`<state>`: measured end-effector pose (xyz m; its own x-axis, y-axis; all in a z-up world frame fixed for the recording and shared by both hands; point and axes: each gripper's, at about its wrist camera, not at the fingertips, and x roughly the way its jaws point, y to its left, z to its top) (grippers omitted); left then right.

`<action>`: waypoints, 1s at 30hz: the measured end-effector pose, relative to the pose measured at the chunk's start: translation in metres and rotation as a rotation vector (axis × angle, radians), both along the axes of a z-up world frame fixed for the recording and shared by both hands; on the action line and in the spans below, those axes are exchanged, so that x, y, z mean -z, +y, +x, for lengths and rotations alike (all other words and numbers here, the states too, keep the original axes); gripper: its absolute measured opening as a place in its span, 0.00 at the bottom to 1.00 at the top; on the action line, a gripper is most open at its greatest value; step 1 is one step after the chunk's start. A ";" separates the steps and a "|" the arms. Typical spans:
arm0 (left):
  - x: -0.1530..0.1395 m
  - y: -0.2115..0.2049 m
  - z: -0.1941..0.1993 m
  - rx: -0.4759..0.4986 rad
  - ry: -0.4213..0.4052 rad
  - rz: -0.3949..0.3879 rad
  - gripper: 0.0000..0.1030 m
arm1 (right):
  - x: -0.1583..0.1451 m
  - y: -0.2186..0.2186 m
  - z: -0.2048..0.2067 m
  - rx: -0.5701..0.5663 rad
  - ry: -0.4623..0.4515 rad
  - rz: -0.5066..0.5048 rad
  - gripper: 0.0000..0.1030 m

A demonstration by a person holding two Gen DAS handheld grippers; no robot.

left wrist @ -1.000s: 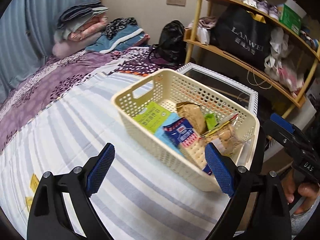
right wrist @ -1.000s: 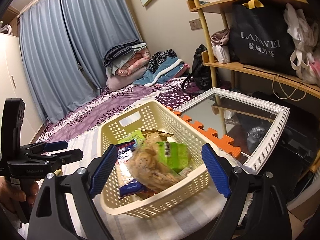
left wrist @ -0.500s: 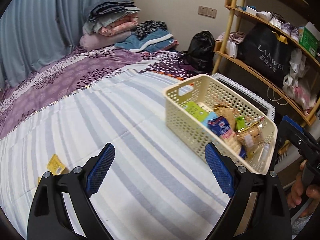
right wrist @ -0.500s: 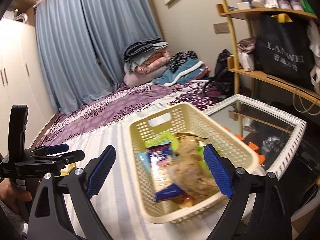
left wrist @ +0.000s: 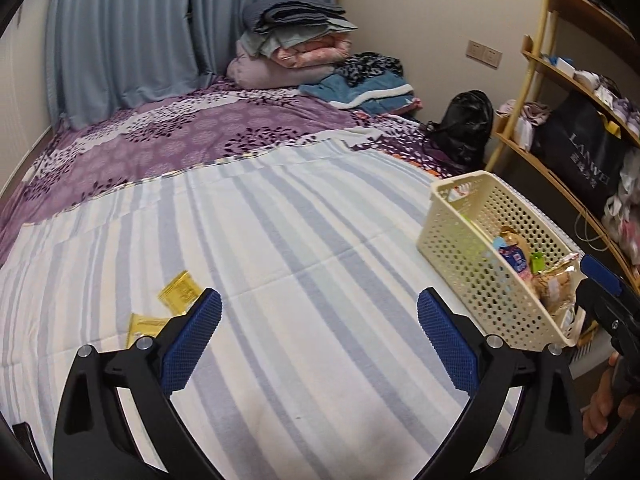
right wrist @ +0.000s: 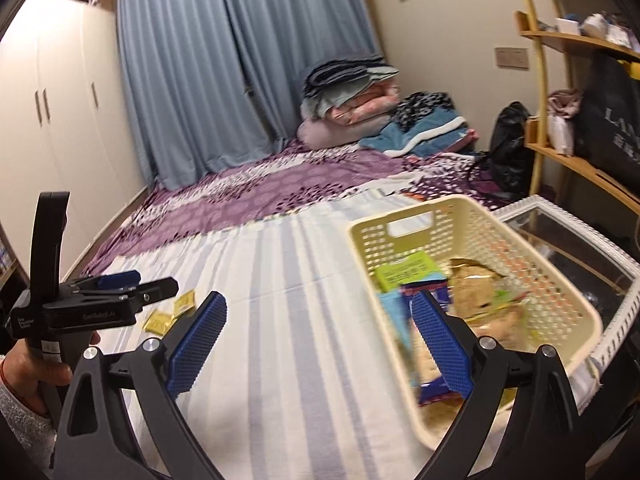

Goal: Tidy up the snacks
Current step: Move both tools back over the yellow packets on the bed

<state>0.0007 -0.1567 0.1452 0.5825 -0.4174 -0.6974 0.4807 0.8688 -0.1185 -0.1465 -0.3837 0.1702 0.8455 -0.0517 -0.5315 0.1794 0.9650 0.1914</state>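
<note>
- While both grippers hang over the bed, the cream basket point(left wrist: 472, 236) sits at the near right edge of the striped sheet point(left wrist: 280, 240), loaded with snacks.
- Inside the basket: a green box point(right wrist: 408, 272) toward the handle end, a blue-and-red packet point(left wrist: 514, 258) beside it, and crinkly tan biscuit bags point(right wrist: 476, 290) piled in the middle; the right wrist view is blurred, so finer detail is lost.
- Well to the left of the basket, two yellow sachets point(left wrist: 180, 292) lie flat on the sheet, one just beside the other.
- Left gripper point(left wrist: 318, 344): jaws wide and opening, nothing between them but bare sheet; the sachets lie just outside its left finger.
- Right gripper point(right wrist: 318, 338): jaws wide and opening too, nothing gripped; its right finger crosses in front of the basket's contents.
- A hand point(right wrist: 36, 364) holds the left gripper's handle, far left of the basket.
- Beyond the basket, the sheet gives way to a purple floral cover point(left wrist: 180, 140), with folded blankets point(left wrist: 296, 40) stacked against blue curtains point(left wrist: 132, 28).
- Right of the basket, a white-framed glass table point(right wrist: 580, 248), then wooden shelves point(left wrist: 560, 80) with a black bag point(left wrist: 580, 152).
- A black backpack point(left wrist: 464, 124) sits behind the basket near the wall.
</note>
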 end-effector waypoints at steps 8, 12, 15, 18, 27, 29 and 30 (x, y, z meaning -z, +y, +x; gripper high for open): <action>0.008 0.044 0.011 -0.092 0.015 -0.015 0.97 | 0.009 0.038 0.026 -0.103 0.054 0.004 0.90; 0.013 0.061 0.017 -0.135 0.028 -0.011 0.97 | 0.016 0.053 0.037 -0.145 0.080 0.020 0.95; 0.019 0.076 0.022 -0.169 0.044 -0.011 0.97 | 0.023 0.062 0.047 -0.177 0.116 0.040 0.95; 0.025 0.092 0.026 -0.202 0.061 -0.012 0.97 | 0.032 0.071 0.057 -0.198 0.154 0.053 0.95; 0.063 0.143 0.045 -0.338 0.137 0.049 0.97 | 0.049 0.091 0.077 -0.264 0.205 0.062 0.95; 0.077 0.148 0.051 -0.365 0.157 0.085 0.97 | 0.052 0.094 0.079 -0.276 0.213 0.063 0.95; 0.083 0.150 0.053 -0.372 0.164 0.103 0.97 | 0.053 0.094 0.080 -0.281 0.216 0.065 0.95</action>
